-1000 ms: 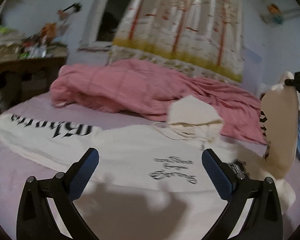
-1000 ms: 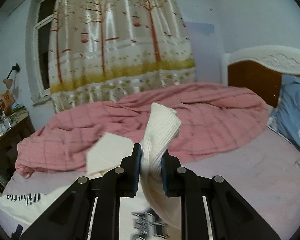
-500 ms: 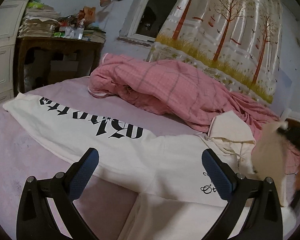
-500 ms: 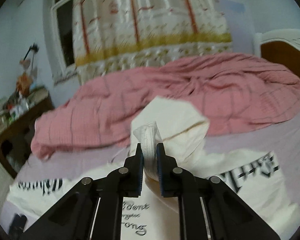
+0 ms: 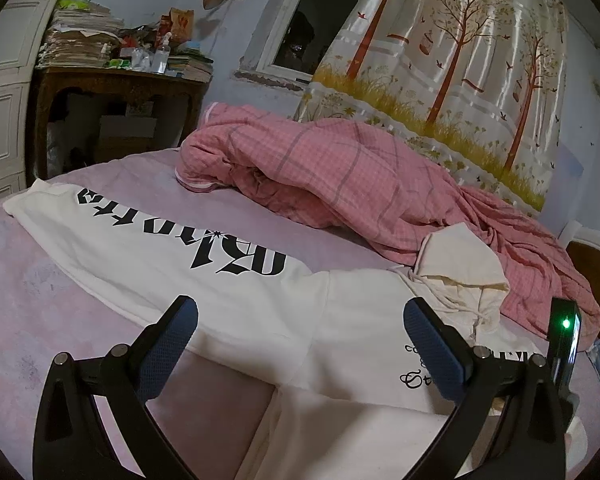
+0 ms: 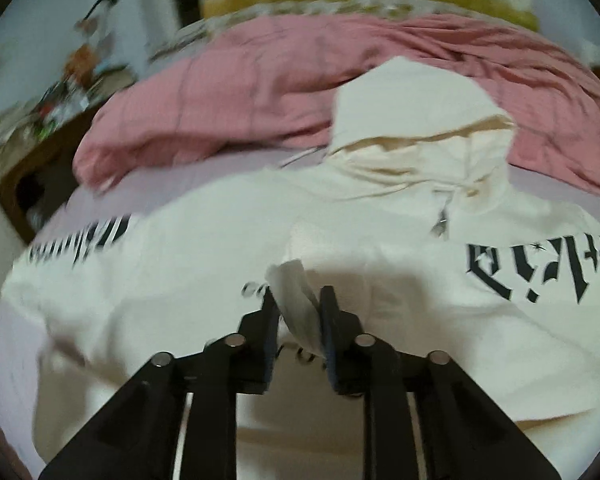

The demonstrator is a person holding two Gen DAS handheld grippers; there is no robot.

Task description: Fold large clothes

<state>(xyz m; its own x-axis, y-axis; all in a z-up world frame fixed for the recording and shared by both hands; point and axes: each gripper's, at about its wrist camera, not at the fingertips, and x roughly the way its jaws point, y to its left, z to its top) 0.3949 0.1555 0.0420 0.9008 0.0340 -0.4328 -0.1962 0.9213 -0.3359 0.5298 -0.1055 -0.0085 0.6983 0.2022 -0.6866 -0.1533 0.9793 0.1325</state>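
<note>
Right gripper (image 6: 298,312): opening, cuff (image 6: 296,300) between jaws | left gripper (image 5: 300,320): released | lay cuff flat across hoodie (image 6: 380,240) chest

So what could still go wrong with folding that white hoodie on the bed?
The right gripper is opening with the sleeve cuff between its jaws; the cuff may drop crooked across the hoodie chest rather than lying flat. The other sleeve is stretched out toward the bed's edge and could slide or bunch when the open left gripper goes for it. The hood lies against the pink quilt and could snag there.
</note>
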